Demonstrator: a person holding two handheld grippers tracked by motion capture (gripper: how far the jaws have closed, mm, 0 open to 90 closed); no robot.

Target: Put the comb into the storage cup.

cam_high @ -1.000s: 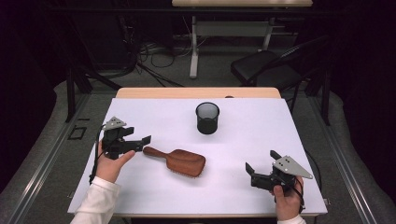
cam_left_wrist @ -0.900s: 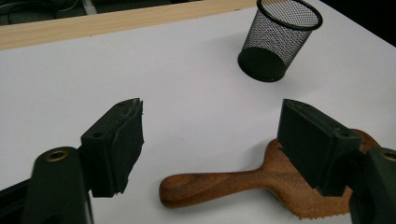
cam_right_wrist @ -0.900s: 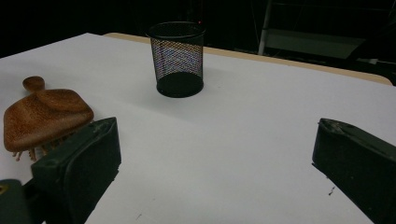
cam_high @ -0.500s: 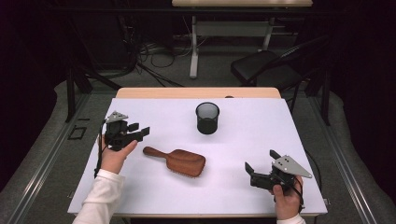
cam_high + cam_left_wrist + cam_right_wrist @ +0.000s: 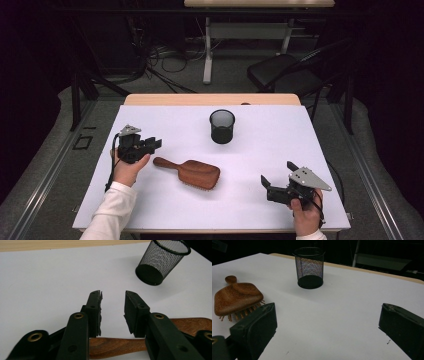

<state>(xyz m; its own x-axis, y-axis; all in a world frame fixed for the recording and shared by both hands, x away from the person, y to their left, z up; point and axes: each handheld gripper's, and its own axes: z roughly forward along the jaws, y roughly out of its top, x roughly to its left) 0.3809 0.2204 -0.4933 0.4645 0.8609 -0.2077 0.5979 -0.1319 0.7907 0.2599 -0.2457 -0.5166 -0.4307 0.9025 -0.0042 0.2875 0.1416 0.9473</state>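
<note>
Closest to the table's near edge, the right gripper rests low on the white tabletop, held in the person's right hand, its jaws spread wide with nothing between them. A little farther in lies the brown wooden paddle hairbrush, bristles down, its handle pointing to the left and its broad head to the right. Just at the handle's end sits the left gripper, held in the person's left hand. Its jaws have just been closing and now stand partly open, a narrow gap between the pads; the handle lies beneath them, ungripped. Farther back, the black wire-mesh pen cup stands upright, well apart from the brush.
</note>
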